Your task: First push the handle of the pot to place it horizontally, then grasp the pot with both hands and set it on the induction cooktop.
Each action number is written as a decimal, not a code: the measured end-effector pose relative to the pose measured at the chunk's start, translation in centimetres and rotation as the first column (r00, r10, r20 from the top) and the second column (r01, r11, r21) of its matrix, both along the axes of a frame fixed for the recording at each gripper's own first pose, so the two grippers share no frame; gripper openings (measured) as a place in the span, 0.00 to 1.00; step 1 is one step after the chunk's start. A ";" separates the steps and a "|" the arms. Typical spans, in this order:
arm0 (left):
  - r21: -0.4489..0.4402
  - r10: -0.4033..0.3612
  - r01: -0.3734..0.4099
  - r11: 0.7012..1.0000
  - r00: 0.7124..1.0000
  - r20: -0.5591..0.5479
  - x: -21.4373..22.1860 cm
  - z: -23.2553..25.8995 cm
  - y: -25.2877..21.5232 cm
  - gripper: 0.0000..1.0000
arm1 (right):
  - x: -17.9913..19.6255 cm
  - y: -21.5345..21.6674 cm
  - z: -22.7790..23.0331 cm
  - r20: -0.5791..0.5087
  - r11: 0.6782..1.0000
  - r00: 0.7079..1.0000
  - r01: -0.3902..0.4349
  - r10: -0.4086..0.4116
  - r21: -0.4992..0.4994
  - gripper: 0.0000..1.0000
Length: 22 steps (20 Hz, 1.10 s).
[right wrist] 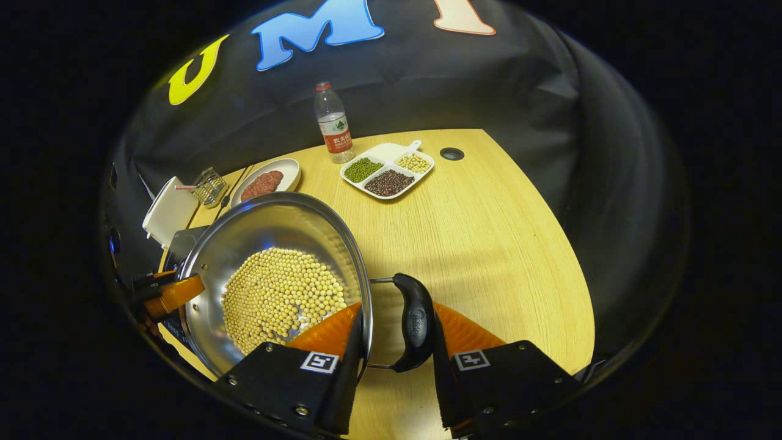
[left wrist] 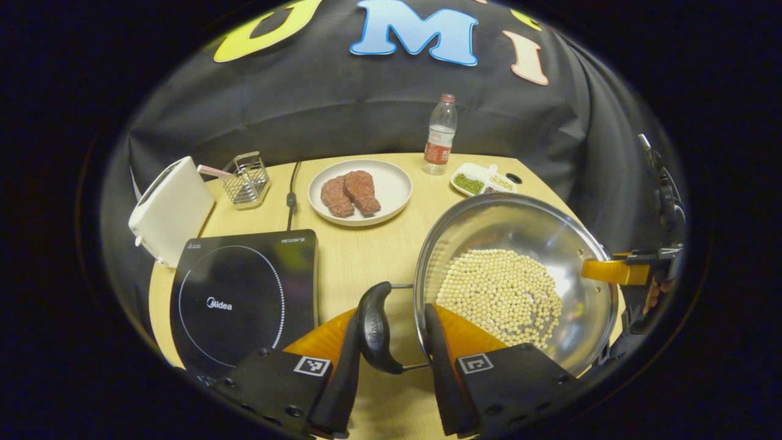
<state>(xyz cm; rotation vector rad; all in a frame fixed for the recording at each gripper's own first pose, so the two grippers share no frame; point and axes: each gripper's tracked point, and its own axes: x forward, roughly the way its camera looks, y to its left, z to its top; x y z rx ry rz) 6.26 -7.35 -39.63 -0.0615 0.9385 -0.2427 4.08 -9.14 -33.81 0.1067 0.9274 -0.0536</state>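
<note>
Now both grippers bracket the pot (left wrist: 513, 281) by its two loop handles. The left gripper (left wrist: 391, 342) has its fingers set around the left handle (left wrist: 374, 327), not quite closed; the right gripper (right wrist: 394, 345) straddles the right handle (right wrist: 416, 324) likewise. The pot, holding beans (left wrist: 501, 296), sits over the table (left wrist: 360, 250), the cooktop (left wrist: 244, 296) at its nine o'clock. Handles appear level; carrying the pot onto the cooktop remains.

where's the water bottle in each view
Left gripper view: water bottle top centre, at the table's far edge, right of the meat plate.
Right gripper view: water bottle upper left of centre, left of the divided bean dish.
Shared landmark: the pot of soybeans.
</note>
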 end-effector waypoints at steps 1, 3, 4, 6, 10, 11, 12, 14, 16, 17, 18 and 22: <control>-0.004 0.003 -0.003 1.000 1.000 0.000 -0.2 0.5 0.3 0.58 | -0.3 0.4 0.6 0.002 1.000 1.000 0.000 0.000 -0.002 0.55; -0.005 0.008 -0.007 1.000 1.000 0.012 -0.5 1.9 1.5 0.61 | -0.8 1.3 1.4 0.004 1.000 1.000 0.001 -0.001 0.002 0.54; -0.003 0.009 -0.009 1.000 1.000 0.020 -0.6 2.5 2.2 0.58 | -1.0 1.8 1.9 0.012 1.000 1.000 -0.001 0.001 0.004 0.54; 0.001 0.011 -0.011 1.000 1.000 0.025 -0.7 3.6 3.3 0.61 | -1.0 3.0 2.6 0.023 1.000 1.000 -0.002 0.002 0.000 0.54; -0.006 0.015 -0.014 1.000 0.999 0.033 -0.6 5.1 6.0 0.58 | -1.1 5.4 4.5 0.046 1.000 0.999 -0.005 0.005 -0.008 0.54; -0.007 0.013 -0.012 1.000 0.999 0.038 -0.6 5.3 6.7 0.61 | -1.2 6.0 4.9 0.046 1.000 0.999 -0.003 0.004 -0.008 0.54; -0.006 0.012 -0.012 1.000 0.999 0.042 -0.5 5.6 7.4 0.58 | -1.3 6.6 4.9 0.046 1.000 0.999 -0.002 0.002 -0.005 0.54; -0.012 0.012 -0.011 1.000 0.999 0.047 -0.5 5.9 8.7 0.64 | -1.6 7.9 5.2 0.047 1.000 0.999 0.003 -0.003 0.002 0.54; -0.016 0.015 -0.014 1.000 0.999 0.047 -0.8 6.2 10.5 0.58 | -1.4 9.3 5.3 0.045 1.000 0.999 0.004 -0.004 0.003 0.54; -0.016 0.016 -0.015 1.000 0.999 0.047 -0.8 6.1 11.2 0.58 | -1.4 10.0 5.3 0.043 1.000 0.999 0.003 -0.003 0.002 0.54; -0.016 0.018 -0.017 1.000 0.999 0.046 -0.8 6.1 12.0 0.58 | -1.3 10.6 5.2 0.042 1.000 0.999 0.003 -0.003 0.003 0.54; -0.015 0.022 -0.021 1.000 0.999 0.046 -0.9 5.9 15.1 0.58 | -1.1 13.4 5.0 0.035 1.000 0.999 -0.003 0.003 0.005 0.49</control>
